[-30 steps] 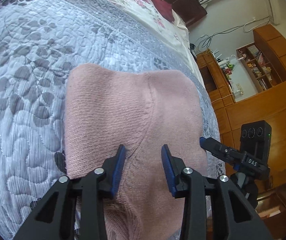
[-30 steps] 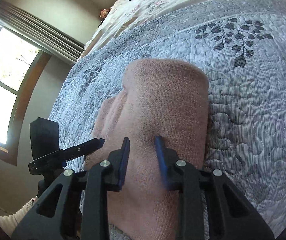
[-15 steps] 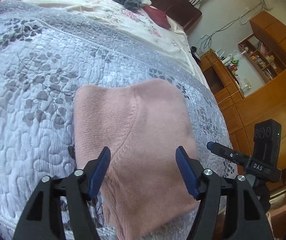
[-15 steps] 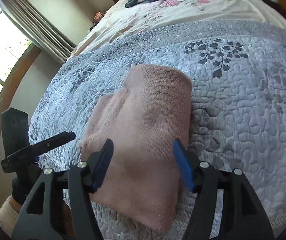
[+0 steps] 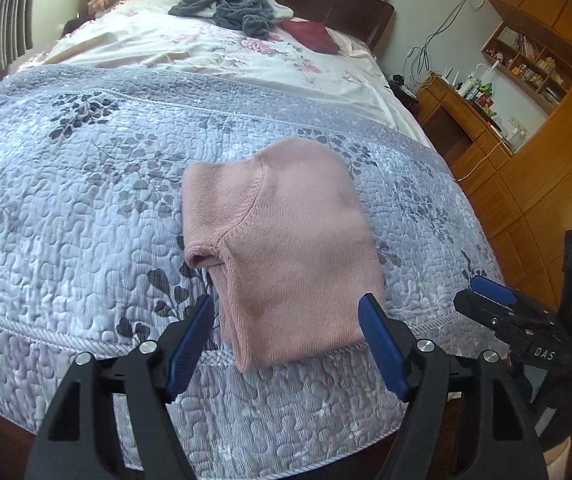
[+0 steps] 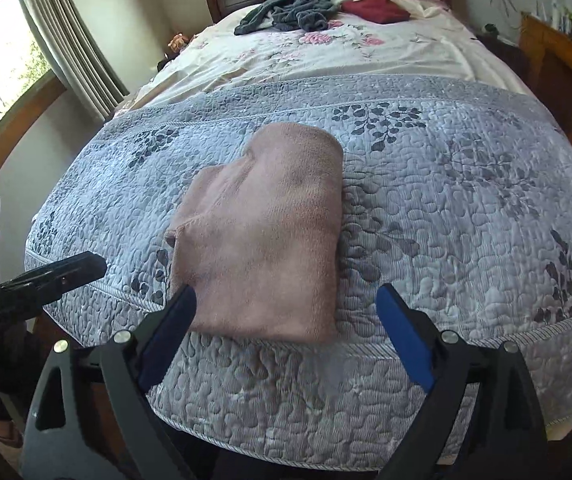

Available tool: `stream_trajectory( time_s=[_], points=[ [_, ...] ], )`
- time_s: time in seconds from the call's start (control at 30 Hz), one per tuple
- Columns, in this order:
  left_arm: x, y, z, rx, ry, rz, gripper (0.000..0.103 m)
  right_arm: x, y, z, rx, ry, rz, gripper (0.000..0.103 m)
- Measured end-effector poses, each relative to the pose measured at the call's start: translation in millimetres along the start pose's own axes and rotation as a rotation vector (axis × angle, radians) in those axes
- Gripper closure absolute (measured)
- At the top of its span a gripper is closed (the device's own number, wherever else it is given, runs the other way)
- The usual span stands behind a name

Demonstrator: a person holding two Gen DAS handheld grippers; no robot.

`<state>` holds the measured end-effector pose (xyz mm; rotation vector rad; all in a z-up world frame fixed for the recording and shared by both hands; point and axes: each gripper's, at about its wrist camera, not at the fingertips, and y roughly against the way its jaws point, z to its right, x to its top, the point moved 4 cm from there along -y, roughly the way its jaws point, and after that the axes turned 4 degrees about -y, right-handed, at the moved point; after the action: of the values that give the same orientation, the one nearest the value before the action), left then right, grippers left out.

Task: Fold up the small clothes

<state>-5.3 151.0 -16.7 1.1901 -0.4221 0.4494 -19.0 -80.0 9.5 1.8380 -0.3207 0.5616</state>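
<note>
Plainly, both pairs of my fingers stand wide apart and hold nothing: the left gripper (image 5: 286, 320) and the right gripper (image 6: 286, 308) hang just off the near edge of the bed, clear of the cloth. The pink knit garment (image 5: 282, 248) lies folded on the grey quilted bedspread (image 5: 66, 200), its near end reaching the corded border at the bed's edge. I judge it light and soft — a fine rib knit, floppy, likely to sag and slide open if lifted by one layer. It forms a thick rounded rectangle with a curved seam across the top and a small open cuff or hem (image 5: 200, 258) at the left side. Were I to move it, I would pinch through all layers at the two near corners. The quilt looks stitched in pebbly swirls with dark leaf prints — grippy enough, I think.
</note>
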Motion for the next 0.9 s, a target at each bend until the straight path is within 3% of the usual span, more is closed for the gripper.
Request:
stream_trajectory(
  time_s=[0.2,0.57,0.9],
  points=[
    [-16.4,28.5,9.4,0.044,-0.002,0.011,0.028,-9.2,24.9,-15.8,-0.053,0.024,0.03,0.01],
    [-31.6,72.1,29.0,0.146,-0.066,0.047,0.016,-26.6,63.3,-35.9,-0.131,0.065,0.081,0.004],
    [-46.1,93.4,44.8,0.19,-0.095,0.071,0.014,-39.4,87.8,-44.6,-0.144,0.075,0.101,0.003]
  ],
)
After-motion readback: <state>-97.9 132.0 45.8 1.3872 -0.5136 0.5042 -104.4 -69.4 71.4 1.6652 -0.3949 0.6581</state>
